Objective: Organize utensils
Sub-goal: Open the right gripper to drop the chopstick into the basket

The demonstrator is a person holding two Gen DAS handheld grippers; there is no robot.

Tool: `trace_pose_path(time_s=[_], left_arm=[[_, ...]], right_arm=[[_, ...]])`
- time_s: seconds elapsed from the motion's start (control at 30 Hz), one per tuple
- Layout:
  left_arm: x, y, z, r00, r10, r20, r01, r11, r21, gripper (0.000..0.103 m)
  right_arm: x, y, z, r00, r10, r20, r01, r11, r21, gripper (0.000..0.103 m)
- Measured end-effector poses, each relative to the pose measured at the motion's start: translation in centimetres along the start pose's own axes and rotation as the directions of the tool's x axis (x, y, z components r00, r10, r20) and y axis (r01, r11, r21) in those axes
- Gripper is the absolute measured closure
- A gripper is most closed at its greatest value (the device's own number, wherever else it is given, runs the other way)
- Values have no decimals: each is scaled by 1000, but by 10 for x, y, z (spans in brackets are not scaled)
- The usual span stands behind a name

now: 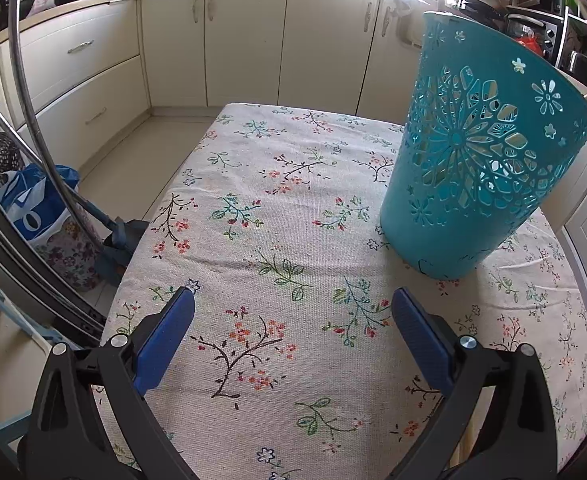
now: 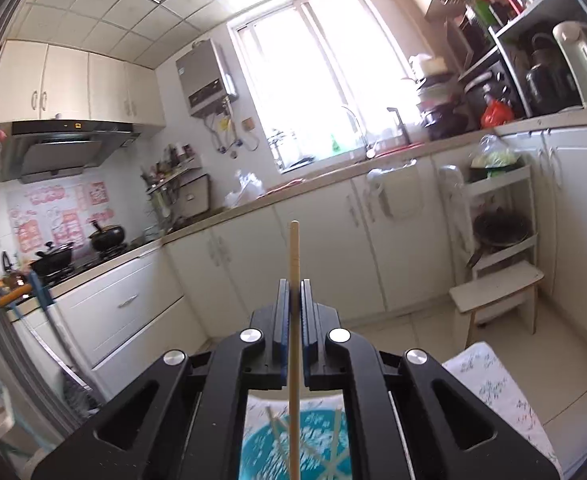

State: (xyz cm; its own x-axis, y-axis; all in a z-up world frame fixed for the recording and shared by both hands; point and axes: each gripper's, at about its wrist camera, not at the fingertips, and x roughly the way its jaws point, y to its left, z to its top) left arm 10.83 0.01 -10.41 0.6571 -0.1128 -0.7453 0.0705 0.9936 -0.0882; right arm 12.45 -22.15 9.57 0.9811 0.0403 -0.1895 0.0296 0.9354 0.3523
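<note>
A teal cut-out plastic basket [image 1: 481, 152] stands upright on the floral tablecloth [image 1: 253, 208], to the right of my left gripper [image 1: 293, 298], which hangs open above bare cloth with nothing between its blue pads. In the right wrist view my right gripper [image 2: 294, 286] is shut on a single wooden chopstick [image 2: 294, 248], which runs upright between the pads and sticks out past the tips. Below that gripper, seen through its frame, the teal basket [image 2: 313, 440] holds a few more chopsticks [image 2: 277, 436].
Cream kitchen cabinets [image 1: 245, 40] ring the table on the far side and left. A blue bag [image 1: 33, 204] and a mop head [image 1: 121, 240] sit on the floor by the table's left edge. A low white stool [image 2: 497, 292] and a shelf rack [image 2: 501, 208] stand at the right.
</note>
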Motion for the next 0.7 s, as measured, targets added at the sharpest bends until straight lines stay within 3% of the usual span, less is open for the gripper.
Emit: trace_pose_path(time_s=[0.2,0.5,0.7], left_arm=[[1,-2,0,1000,-10,0,10,1000,4,8],[1,-3,0,1000,-6,-4,6,1000,8,8],[2,-2,0,1000,-5,-7,5,1000,8,8]], right_arm=[[40,1,-27,997,-52,-65,51,998,-25,97],[41,-4,-50,993,-81,-90,77,996,-48,97],[36,0,-63,989,-62,-134,50,994,-95,97]])
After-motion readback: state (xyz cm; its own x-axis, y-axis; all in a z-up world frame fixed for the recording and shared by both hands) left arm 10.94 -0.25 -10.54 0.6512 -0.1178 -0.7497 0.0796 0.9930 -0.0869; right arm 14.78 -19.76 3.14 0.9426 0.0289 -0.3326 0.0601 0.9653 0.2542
